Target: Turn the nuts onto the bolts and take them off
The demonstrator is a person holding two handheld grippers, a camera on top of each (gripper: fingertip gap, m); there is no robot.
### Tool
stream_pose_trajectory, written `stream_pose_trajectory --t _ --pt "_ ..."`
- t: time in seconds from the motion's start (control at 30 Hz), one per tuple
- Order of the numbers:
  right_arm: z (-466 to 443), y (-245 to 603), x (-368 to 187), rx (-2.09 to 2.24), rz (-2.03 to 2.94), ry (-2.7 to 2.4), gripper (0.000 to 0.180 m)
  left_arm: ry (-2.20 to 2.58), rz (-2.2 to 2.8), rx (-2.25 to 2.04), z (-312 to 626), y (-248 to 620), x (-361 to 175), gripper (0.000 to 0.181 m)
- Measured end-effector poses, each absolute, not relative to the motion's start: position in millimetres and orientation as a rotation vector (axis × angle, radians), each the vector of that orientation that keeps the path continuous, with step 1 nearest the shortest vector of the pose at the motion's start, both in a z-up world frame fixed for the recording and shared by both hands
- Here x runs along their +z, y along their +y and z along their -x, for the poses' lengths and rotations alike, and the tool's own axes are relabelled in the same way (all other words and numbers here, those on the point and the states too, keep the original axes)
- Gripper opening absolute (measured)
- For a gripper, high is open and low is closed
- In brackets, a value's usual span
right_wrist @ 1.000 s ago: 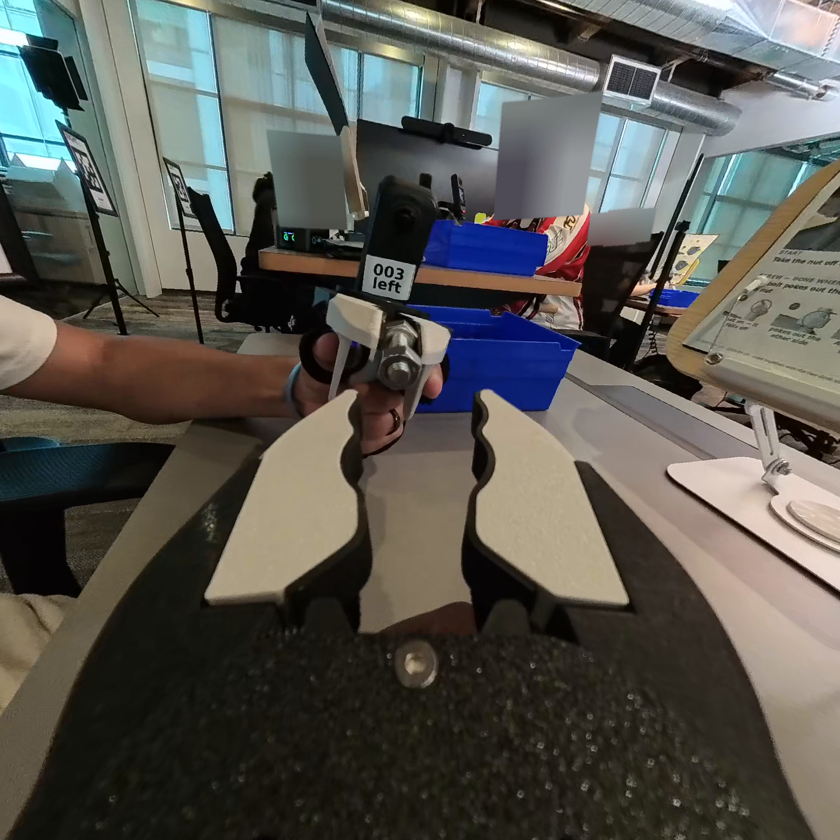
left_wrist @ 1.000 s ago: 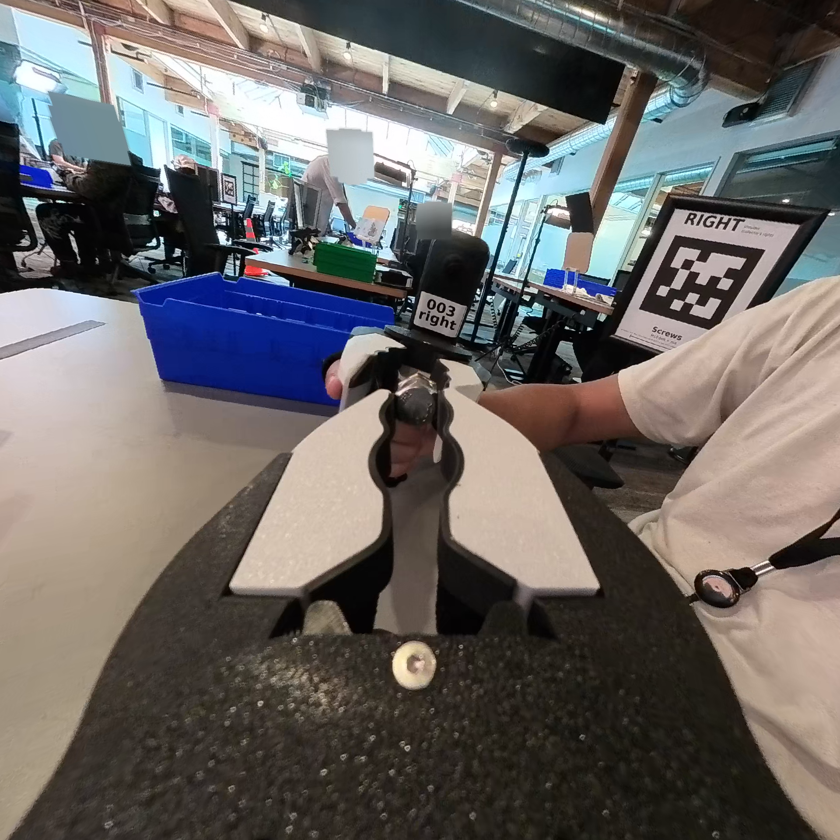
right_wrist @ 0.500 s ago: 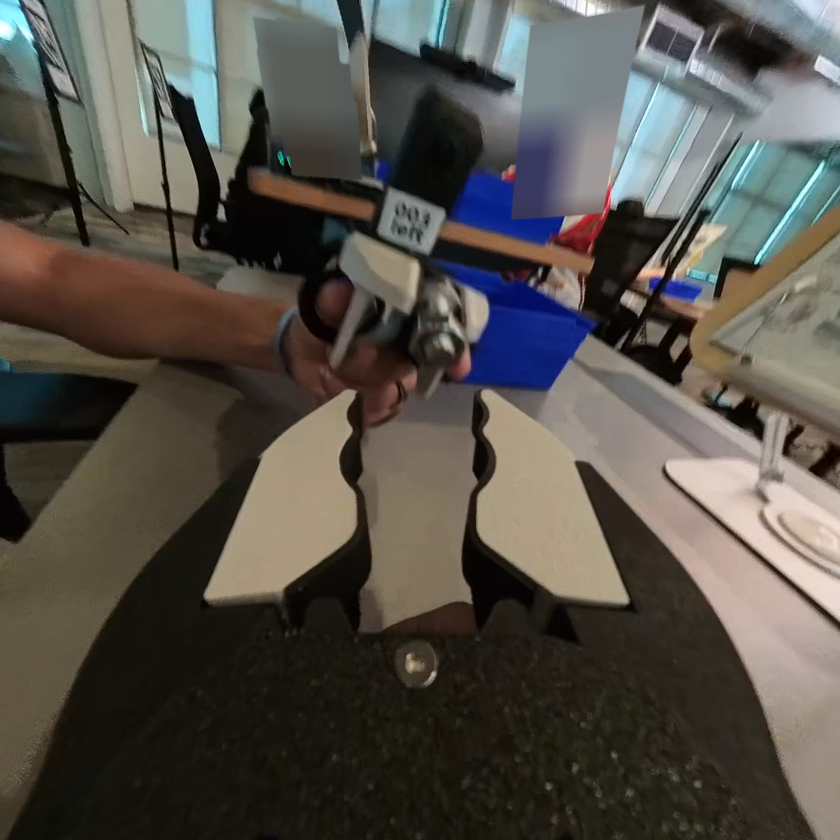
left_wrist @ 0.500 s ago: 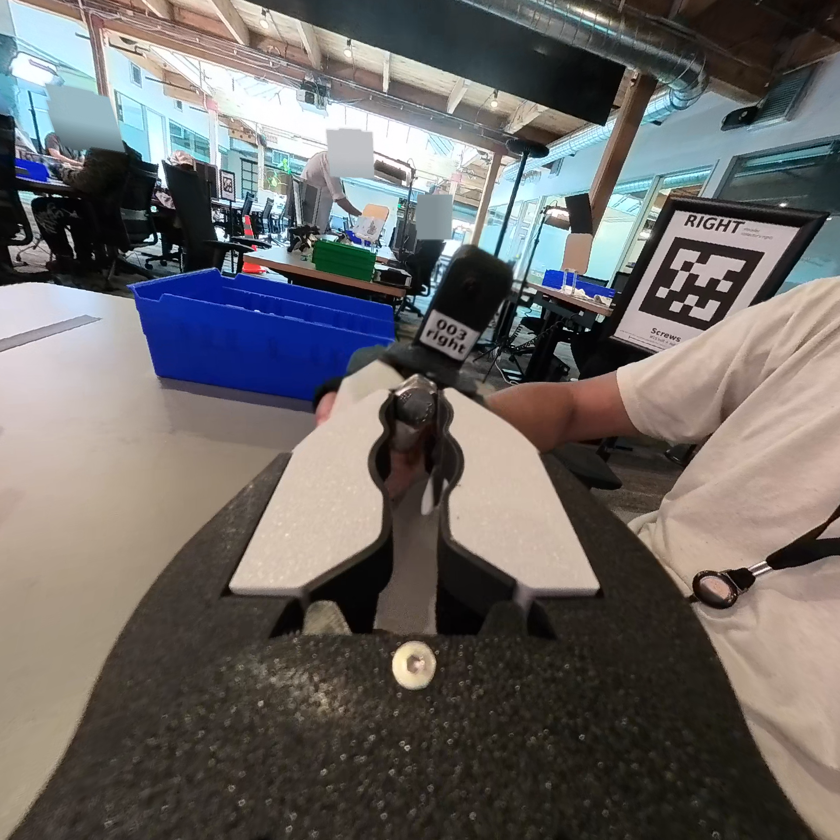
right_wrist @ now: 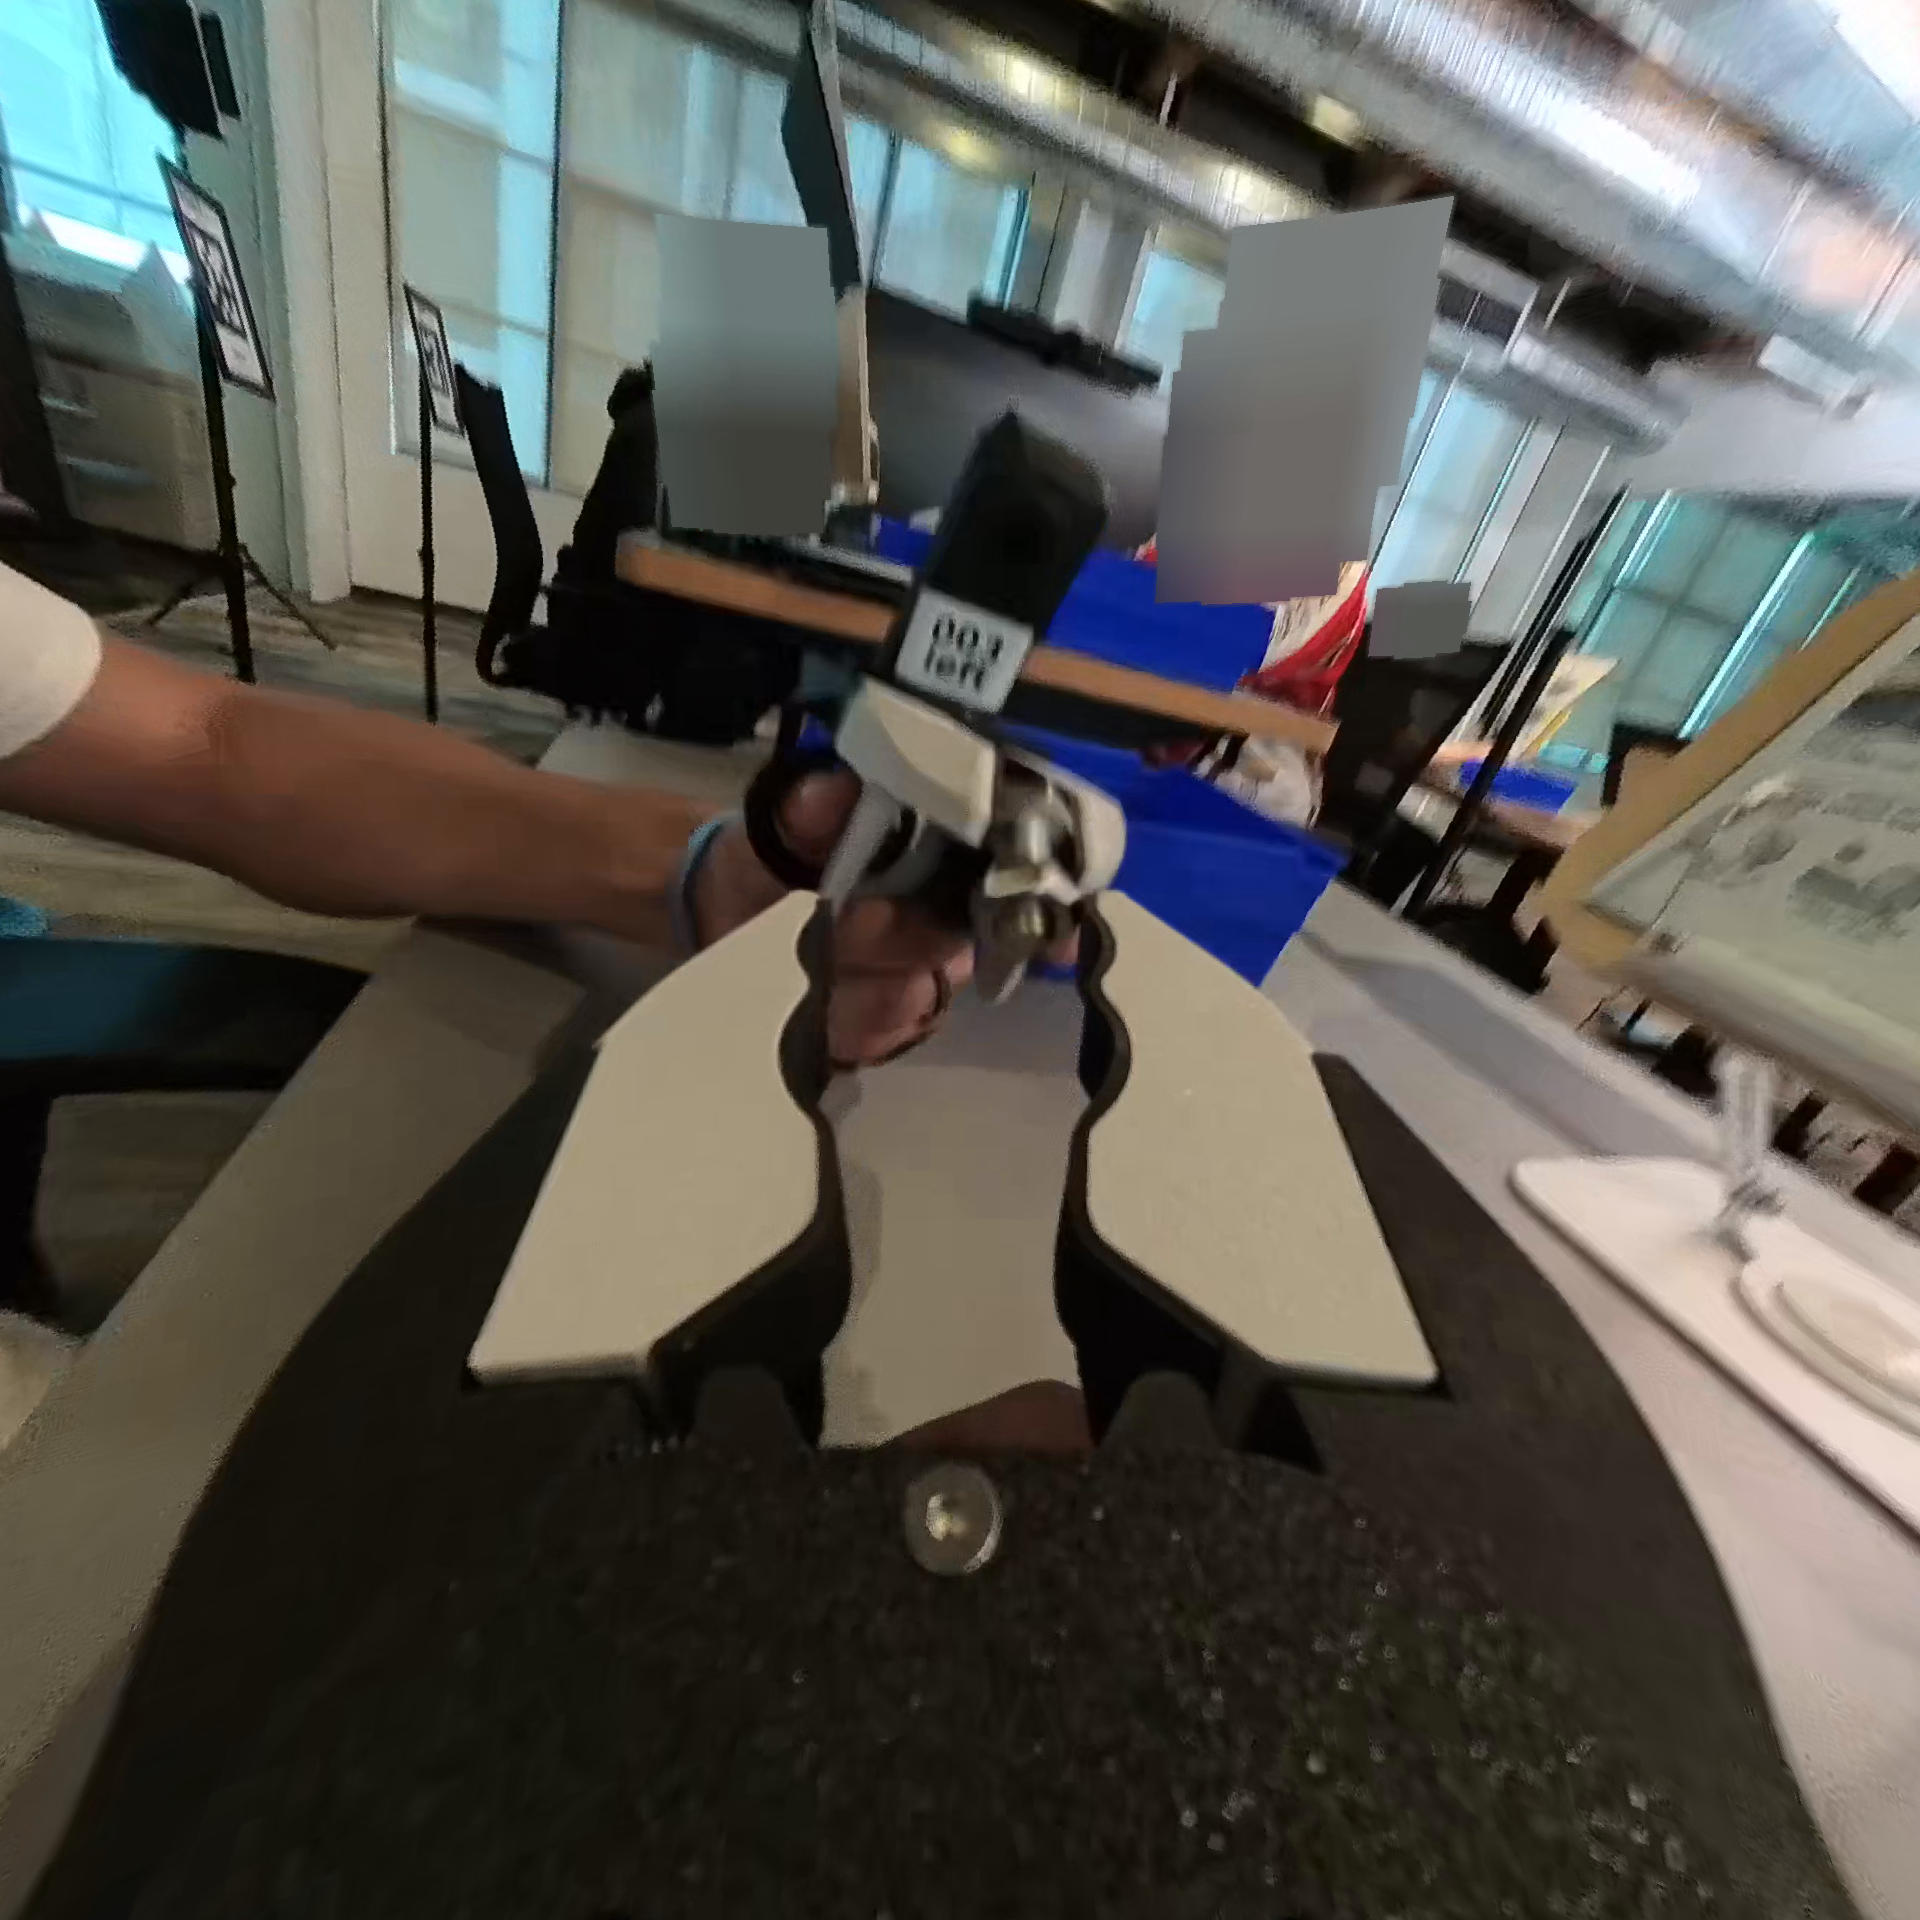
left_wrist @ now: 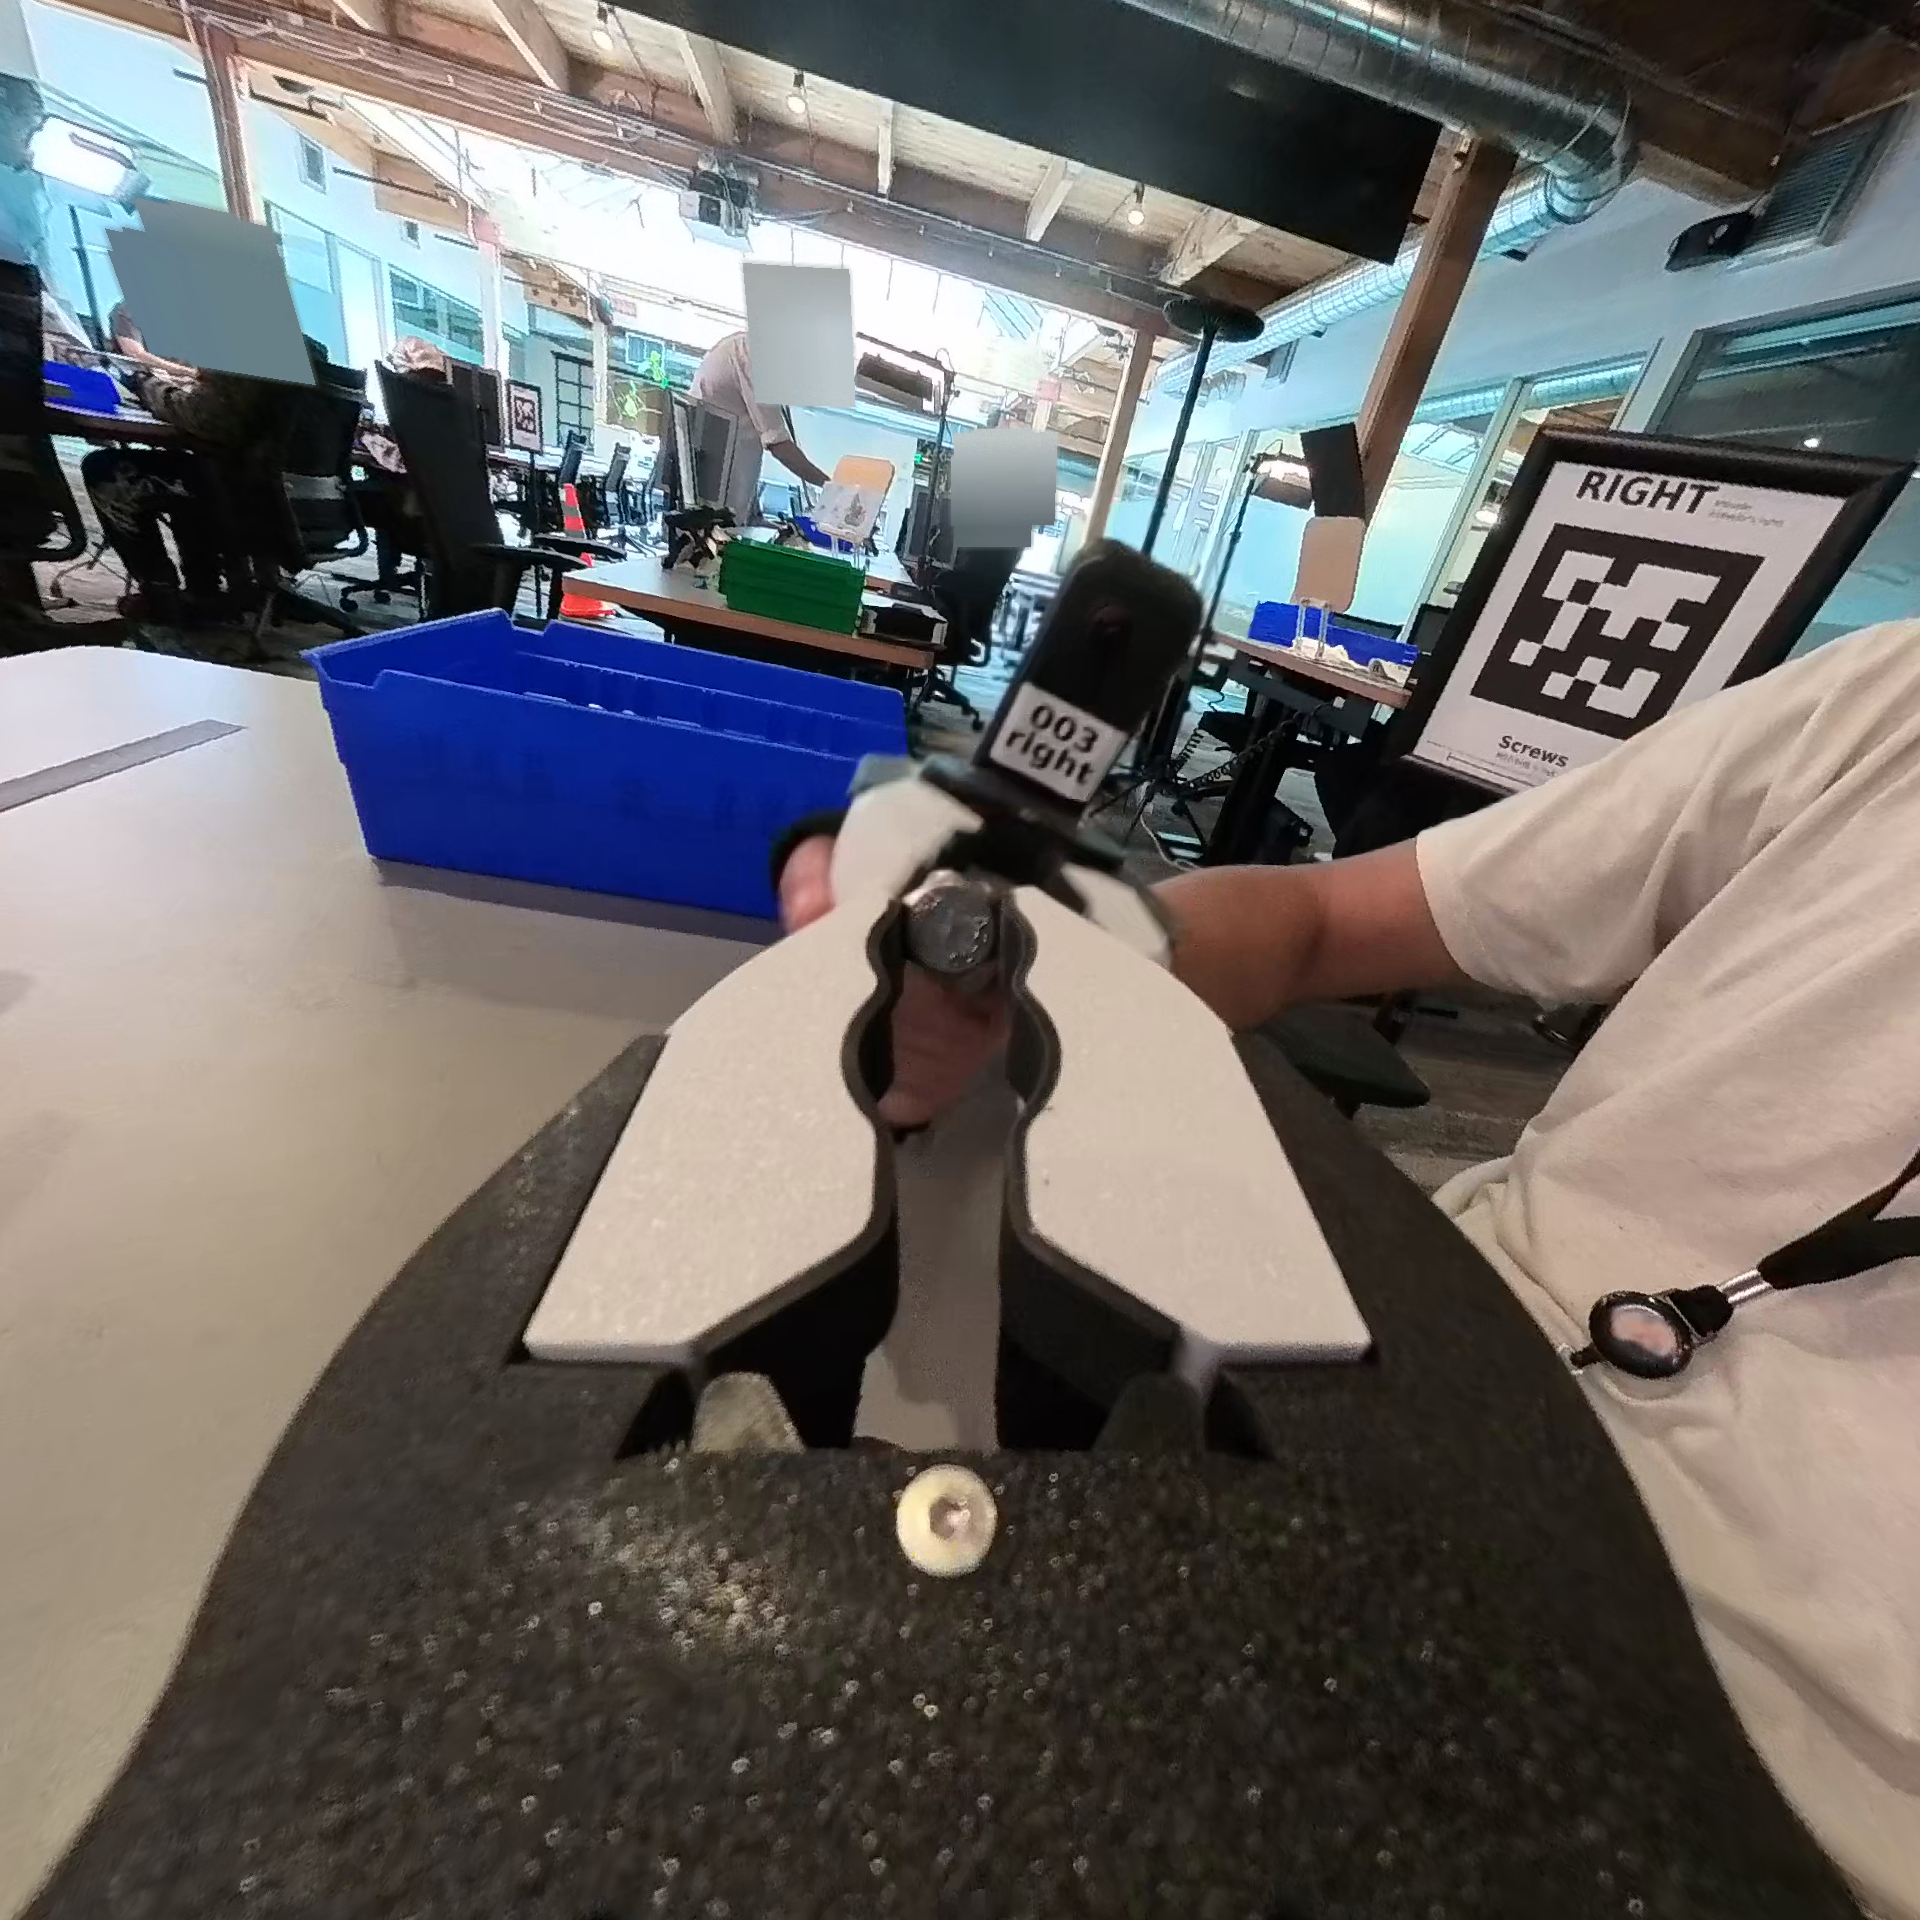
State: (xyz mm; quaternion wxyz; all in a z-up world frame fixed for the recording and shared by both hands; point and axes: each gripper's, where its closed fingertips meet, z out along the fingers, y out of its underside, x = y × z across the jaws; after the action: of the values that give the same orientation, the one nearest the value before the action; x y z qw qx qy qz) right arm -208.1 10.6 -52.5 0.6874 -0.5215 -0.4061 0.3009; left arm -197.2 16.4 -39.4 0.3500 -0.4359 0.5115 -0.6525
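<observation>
In the left wrist view my left gripper [left_wrist: 948,930] is shut on a steel bolt [left_wrist: 948,940], gripped at its hex head. The bolt points away toward my right gripper [left_wrist: 997,862], which faces it, tilted, just beyond. In the blurred right wrist view my right gripper [right_wrist: 948,914] is open, with its fingertips [right_wrist: 1101,935] on either side of the bolt's free end. There the left gripper [right_wrist: 1023,883] holds the bolt, with a nut [right_wrist: 1023,894] on it. I cannot tell whether the right fingers touch the nut.
A blue bin [left_wrist: 603,790] stands on the grey table [left_wrist: 208,1039] behind the grippers and also shows in the right wrist view [right_wrist: 1226,862]. An instruction stand [right_wrist: 1766,810] on a white base [right_wrist: 1621,1236] is at the right. A framed sign [left_wrist: 1621,623] and the person's white shirt [left_wrist: 1714,1091] are close by. The tips of both grippers are at nearly the same place.
The right gripper has closed in on the bolt end and rolled to a tilt, still open. The left gripper has kept its hold on the bolt.
</observation>
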Motion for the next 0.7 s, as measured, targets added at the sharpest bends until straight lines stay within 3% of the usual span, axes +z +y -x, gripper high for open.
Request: stream_pose_trajectory --t 0.13,0.7 --pt "208 29 -82 0.626 1.312 -0.945 0.048 1.314 1.118 -1.693 198 17 -36 0.016" --pt "173 13 -38 0.904 1.198 -0.698 0.047 1.32 1.125 -1.688 198 17 -38 0.017"
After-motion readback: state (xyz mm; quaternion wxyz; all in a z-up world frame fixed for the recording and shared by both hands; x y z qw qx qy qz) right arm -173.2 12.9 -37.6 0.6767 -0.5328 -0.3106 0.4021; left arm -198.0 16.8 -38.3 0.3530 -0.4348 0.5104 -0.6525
